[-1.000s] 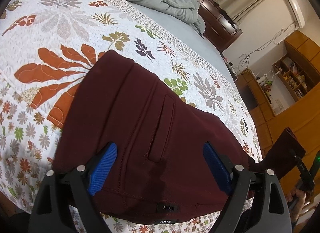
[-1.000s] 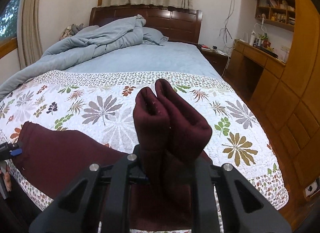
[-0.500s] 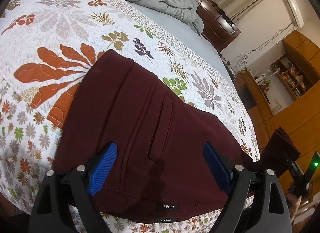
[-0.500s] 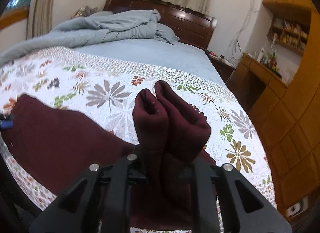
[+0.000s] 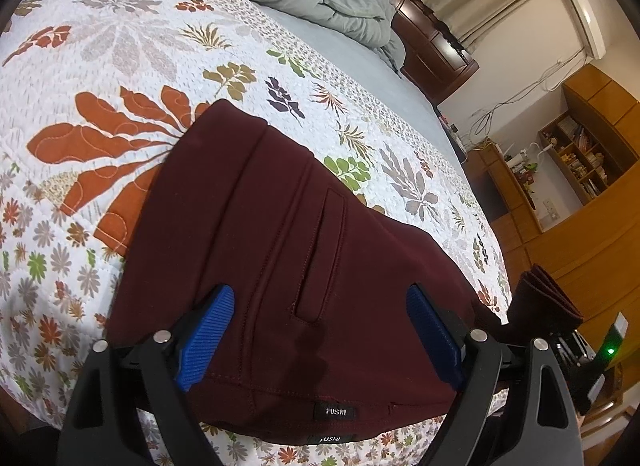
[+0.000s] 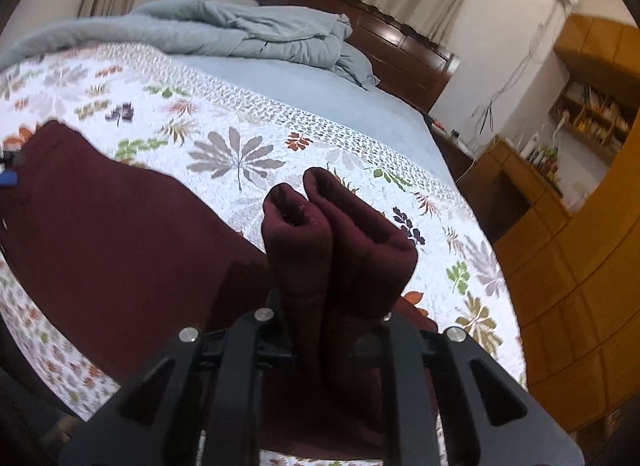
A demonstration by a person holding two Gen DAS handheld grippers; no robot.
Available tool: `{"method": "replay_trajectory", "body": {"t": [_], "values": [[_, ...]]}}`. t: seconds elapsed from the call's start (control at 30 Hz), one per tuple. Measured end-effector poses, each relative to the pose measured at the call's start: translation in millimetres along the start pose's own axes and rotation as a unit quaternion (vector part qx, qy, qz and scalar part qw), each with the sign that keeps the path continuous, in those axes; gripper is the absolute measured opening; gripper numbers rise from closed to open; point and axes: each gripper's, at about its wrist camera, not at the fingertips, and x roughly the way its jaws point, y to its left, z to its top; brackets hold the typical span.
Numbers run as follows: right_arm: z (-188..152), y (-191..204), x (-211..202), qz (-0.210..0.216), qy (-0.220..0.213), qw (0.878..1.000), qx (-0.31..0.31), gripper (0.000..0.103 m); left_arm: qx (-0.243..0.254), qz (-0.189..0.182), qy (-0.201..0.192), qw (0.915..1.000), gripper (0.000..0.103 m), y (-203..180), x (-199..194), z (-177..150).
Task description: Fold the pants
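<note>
- The dark red pants [image 5: 288,250] lie flat on the flowery quilt [image 5: 120,49], already folded in half the long way
- The right gripper [image 6: 320,330] is squeezed tight on the leg ends [image 6: 340,242], which stick up in front of it
- The left gripper [image 5: 320,330] is wide apart, with the waist under it
- The legs are not yet laid over the waist

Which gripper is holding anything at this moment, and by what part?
The right gripper is shut on the pants at the bunched leg ends. The left gripper stands open over the waistband, holding nothing.
</note>
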Motion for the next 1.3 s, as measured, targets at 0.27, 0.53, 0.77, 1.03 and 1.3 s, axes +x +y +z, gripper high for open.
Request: {"method": "replay_trajectory", "body": {"t": [0.27, 0.53, 0.77, 1.03, 1.3], "values": [[-21, 66, 21, -0.055, -0.008, 0.986, -0.156, 0.014, -0.001, -0.006, 0.0, 1.0, 0.088, 0, -2, -1], [-55, 114, 47, -0.111, -0.02, 0.954, -0.279, 0.015, -0.001, -0.01, 0.002, 1.0, 0.088, 2, -4, -2], [-67, 126, 56, -0.123, -0.02, 0.941, -0.315, 0.018, -0.003, -0.014, 0.001, 0.9999, 0.088, 4, -6, -3], [-54, 112, 25, -0.053, -0.009, 0.962, -0.268, 0.05, -0.009, -0.022, -0.001, 0.9997, 0.088, 9, -8, -2], [-18, 25, -24, 0.133, 0.02, 0.99, -0.043, 0.05, -0.013, -0.027, -0.004, 0.9996, 0.088, 10, -9, -2]]}}
